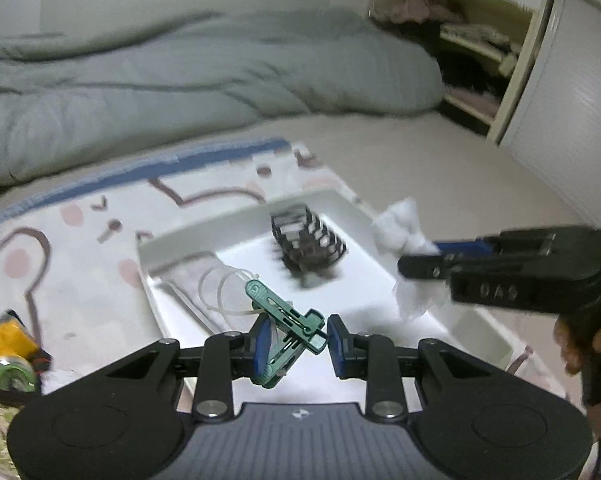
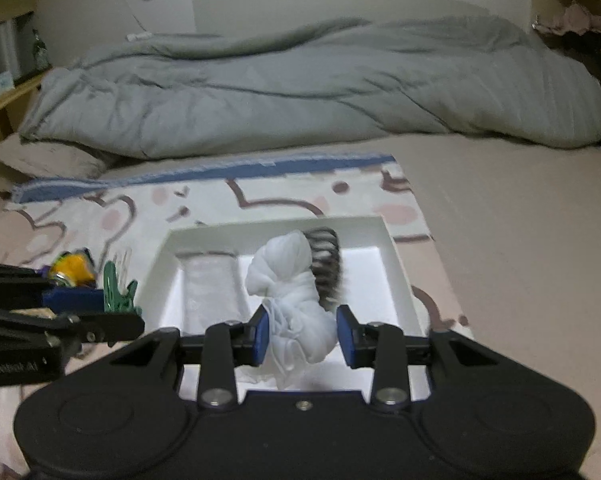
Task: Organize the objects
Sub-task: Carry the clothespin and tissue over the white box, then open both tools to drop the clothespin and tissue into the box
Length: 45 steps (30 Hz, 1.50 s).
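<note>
— Firstly, what is held on the left?
— A green clip (image 1: pixel 286 326) is pinched by the left gripper (image 1: pixel 296 346) above the white tray (image 1: pixel 172 240).
— And right?
— White cloth (image 2: pixel 296 300) is gripped by the right gripper (image 2: pixel 300 336) over that tray, beside a black hair claw (image 2: pixel 326 264).

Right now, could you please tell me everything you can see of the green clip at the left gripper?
The green clip is a slim clothespin-style piece, seemingly plastic, with slotted arms and a round eyelet at its far tip. It tilts up and away between the left gripper pads, touching the left pad; contact with the right pad is unclear. A clear looped cord trails from it over the white tray.
</note>
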Each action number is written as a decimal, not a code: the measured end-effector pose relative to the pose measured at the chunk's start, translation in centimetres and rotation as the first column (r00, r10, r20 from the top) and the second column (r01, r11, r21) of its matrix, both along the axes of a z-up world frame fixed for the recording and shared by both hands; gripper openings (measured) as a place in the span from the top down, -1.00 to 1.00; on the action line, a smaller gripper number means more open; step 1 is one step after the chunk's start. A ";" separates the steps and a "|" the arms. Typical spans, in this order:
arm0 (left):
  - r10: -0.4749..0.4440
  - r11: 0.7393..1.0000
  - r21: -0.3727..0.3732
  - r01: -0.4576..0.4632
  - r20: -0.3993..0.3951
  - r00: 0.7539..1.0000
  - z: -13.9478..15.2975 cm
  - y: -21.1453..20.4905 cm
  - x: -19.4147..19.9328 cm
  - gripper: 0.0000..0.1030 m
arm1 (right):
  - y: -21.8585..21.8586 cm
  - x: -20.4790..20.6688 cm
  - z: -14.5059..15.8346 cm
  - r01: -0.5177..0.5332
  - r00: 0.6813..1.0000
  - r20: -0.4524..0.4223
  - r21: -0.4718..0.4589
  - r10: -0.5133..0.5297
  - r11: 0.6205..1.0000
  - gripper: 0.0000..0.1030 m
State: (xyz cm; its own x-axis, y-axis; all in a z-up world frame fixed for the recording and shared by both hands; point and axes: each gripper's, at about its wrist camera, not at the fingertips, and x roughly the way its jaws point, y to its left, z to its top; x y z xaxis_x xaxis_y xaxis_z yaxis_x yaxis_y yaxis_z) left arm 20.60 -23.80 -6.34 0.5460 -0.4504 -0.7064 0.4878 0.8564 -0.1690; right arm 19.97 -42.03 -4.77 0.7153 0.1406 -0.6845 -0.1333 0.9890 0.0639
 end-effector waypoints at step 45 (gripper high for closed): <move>-0.009 0.971 0.238 0.036 -0.112 0.994 -4.4 -0.7 0.9 0.10 | -3.1 3.5 -4.0 0.162 0.983 -0.076 -0.037 -0.165 0.986 -0.19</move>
